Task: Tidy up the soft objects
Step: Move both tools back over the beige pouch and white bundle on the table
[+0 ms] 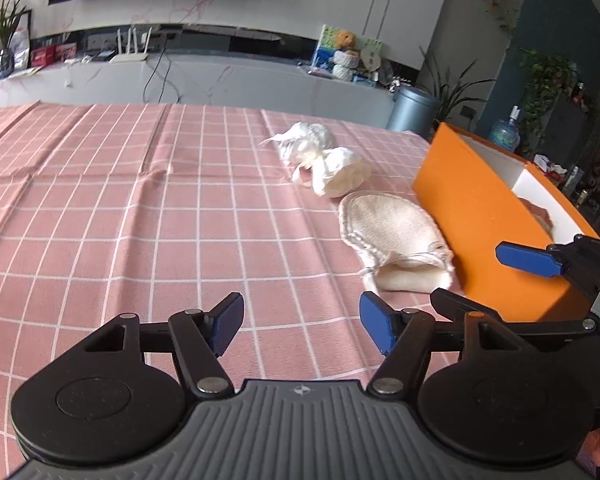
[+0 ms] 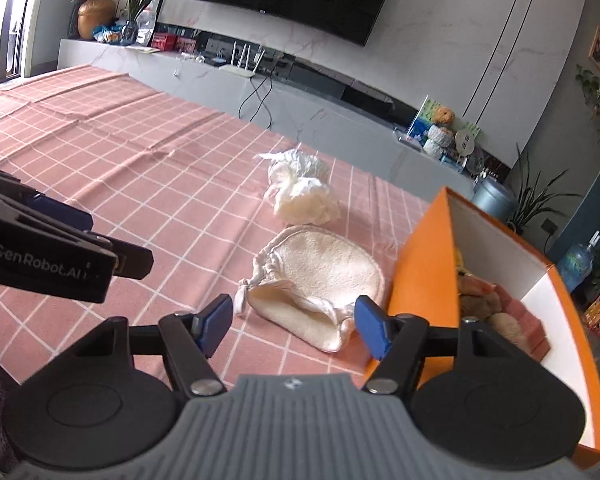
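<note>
Pink checked bench (image 2: pixel 148 176): cream pouch (image 2: pixel 320 280) lies against orange box (image 2: pixel 424 264), directly ahead of right tool (image 2: pixel 294 326), jaws wide, empty. Left tool (image 1: pixel 302 326), likewise wide, sits farther left.

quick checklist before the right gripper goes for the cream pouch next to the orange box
1. Right gripper open, nothing between its fingers: ok.
2. Cream pouch lies flat, uncovered, just ahead of it: ok.
3. Left gripper open, off the pouch: ok.
4. Orange box open on top, soft items already inside: ok.
5. Room left in the box: cannot tell.
6. White bundle apart from the pouch: ok.
</note>
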Motion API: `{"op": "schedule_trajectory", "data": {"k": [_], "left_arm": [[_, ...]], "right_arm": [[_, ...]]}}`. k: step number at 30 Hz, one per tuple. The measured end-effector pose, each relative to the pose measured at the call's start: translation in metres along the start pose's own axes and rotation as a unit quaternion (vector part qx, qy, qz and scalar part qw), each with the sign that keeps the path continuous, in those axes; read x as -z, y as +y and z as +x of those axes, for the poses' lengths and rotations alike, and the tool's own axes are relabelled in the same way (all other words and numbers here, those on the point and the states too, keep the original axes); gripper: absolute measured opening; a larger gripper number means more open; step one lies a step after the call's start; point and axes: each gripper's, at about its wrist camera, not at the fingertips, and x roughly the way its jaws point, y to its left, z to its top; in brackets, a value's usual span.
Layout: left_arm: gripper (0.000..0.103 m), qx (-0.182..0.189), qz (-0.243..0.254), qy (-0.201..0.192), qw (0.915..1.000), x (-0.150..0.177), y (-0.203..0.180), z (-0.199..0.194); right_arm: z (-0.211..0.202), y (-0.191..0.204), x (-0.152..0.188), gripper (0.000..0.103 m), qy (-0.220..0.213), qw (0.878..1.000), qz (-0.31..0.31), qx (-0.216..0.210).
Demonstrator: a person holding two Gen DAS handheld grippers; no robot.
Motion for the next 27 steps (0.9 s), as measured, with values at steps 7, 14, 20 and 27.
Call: {"op": "schedule_trajectory", "data": {"k": [7,14,20,27], "left_arm": [[0.078,-0.020,-0.020,0.005,0.9996,-0.010,0.014,0.016],[0.078,-0.016,-0.030,0.011,0.9994,-0.017,0.021,0.033],[0.078,-0.012,-0.033,0.019,0.9992,-0.018,0.025,0.042],[0.078,-0.013,-0.039,0.023,0.9989,-0.018,0.030,0.042]], "right_arm": [[0.040,0.007,-0.012,0.066,0.023,1.000,-0.005,-0.013],[0.075,0.005,-0.019,0.060,0.054,0.998,0.009,-0.020],[0.096,0.004,-0.019,0.047,0.079,0.996,0.033,-0.037],[0.093,0.015,-0.024,0.018,0.068,0.996,0.020,-0.051]]}}
